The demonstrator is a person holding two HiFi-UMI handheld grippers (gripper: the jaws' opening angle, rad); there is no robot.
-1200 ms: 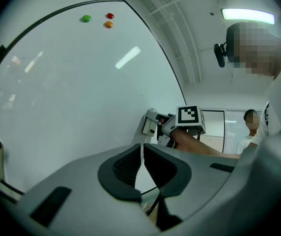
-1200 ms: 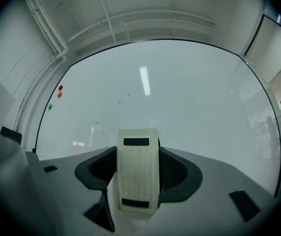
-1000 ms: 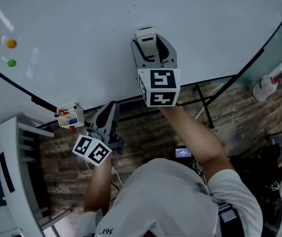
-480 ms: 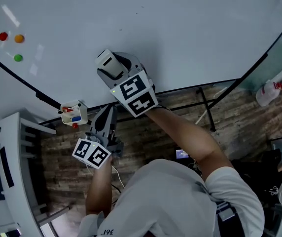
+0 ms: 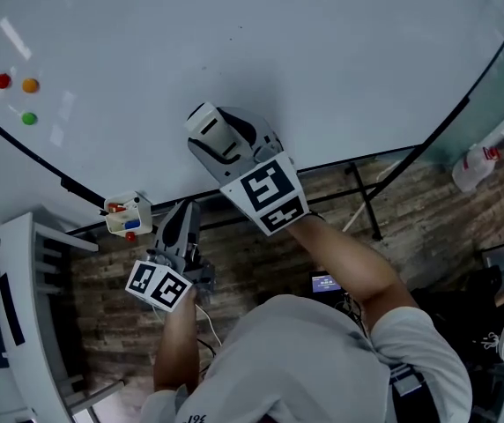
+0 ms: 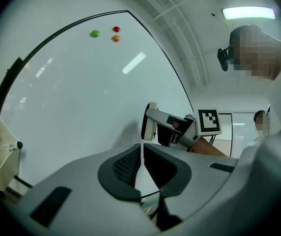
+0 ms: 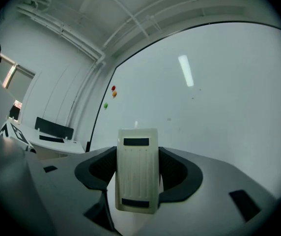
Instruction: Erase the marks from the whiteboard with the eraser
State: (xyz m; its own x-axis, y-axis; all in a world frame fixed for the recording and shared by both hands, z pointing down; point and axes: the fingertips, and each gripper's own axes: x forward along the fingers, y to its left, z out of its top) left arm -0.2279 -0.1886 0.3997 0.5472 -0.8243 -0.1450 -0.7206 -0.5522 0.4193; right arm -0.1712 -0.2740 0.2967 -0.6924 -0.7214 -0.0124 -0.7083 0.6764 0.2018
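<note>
The whiteboard (image 5: 340,51) fills the upper head view, with only faint specks (image 5: 230,38) on it. My right gripper (image 5: 215,135) is shut on a cream eraser (image 5: 203,120), which is held against the board's lower middle. In the right gripper view the eraser (image 7: 138,173) stands upright between the pads, with tiny marks (image 7: 169,119) on the whiteboard (image 7: 229,82) beyond. My left gripper (image 5: 181,220) hangs below the board's bottom edge, jaws shut on nothing. In its own view the left gripper (image 6: 141,149) faces the whiteboard (image 6: 71,97) and the eraser (image 6: 149,123).
Red (image 5: 3,81), orange (image 5: 29,85) and green (image 5: 28,118) magnets sit at the board's far left. A marker holder (image 5: 127,216) hangs on the lower frame beside my left gripper. A spray bottle (image 5: 479,159) and stand legs (image 5: 366,196) are at the right, a white desk (image 5: 23,324) at left.
My right gripper has carried the eraser left and down across the board, from upper centre to lower middle. The left gripper has barely shifted.
</note>
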